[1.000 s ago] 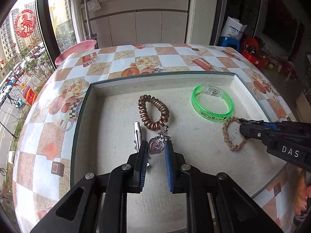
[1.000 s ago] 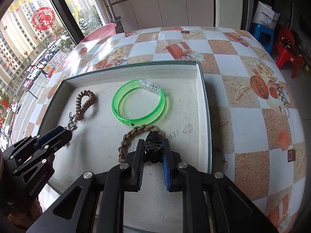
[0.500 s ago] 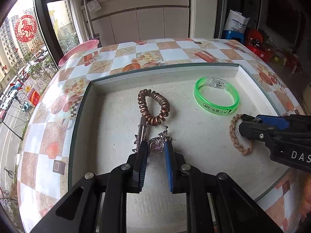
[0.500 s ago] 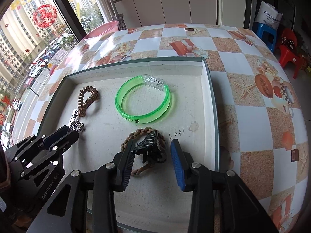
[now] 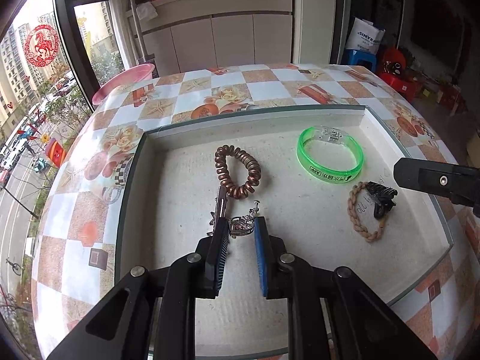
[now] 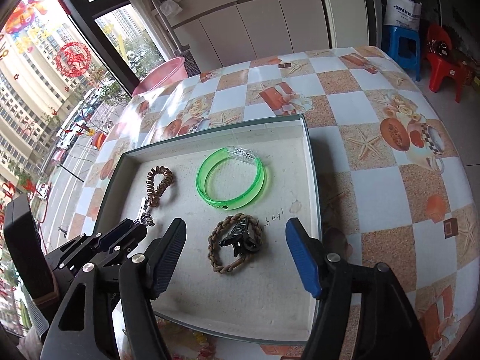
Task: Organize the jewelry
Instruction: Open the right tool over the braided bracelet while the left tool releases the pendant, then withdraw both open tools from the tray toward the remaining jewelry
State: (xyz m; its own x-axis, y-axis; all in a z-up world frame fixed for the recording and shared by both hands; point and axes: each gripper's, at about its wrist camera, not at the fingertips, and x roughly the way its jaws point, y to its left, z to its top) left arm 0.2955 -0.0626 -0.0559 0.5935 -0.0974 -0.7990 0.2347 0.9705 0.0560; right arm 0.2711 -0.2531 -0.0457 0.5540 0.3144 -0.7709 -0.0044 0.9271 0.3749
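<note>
A shallow white tray (image 5: pixel 300 120) (image 6: pixel 310 162) holds the jewelry. My left gripper (image 5: pixel 240 231) (image 6: pixel 132 234) stands around a silver heart pendant (image 5: pixel 241 226), jaws slightly parted and seemingly still touching it. A silver hair clip (image 5: pixel 220 207) lies just left of it, under a copper spiral bracelet (image 5: pixel 237 174) (image 6: pixel 159 184). A green bangle (image 5: pixel 330 159) (image 6: pixel 231 180) lies at the back right. A black claw clip (image 5: pixel 382 198) (image 6: pixel 240 235) rests on a braided tan cord bracelet (image 5: pixel 364 210) (image 6: pixel 219 255). My right gripper (image 6: pixel 235 255) is wide open and empty above them.
The tray sits on a table with a checkered starfish-print cloth (image 5: pixel 270 87) (image 6: pixel 375 150). A pink basin (image 5: pixel 123 81) (image 6: pixel 162 73) stands at the far left edge by the window. Cabinets and stools stand behind the table.
My right gripper opened, let go of the black claw clip onto the braided cord and drew back and up. My left gripper's jaws parted a little around the pendant and pulled back.
</note>
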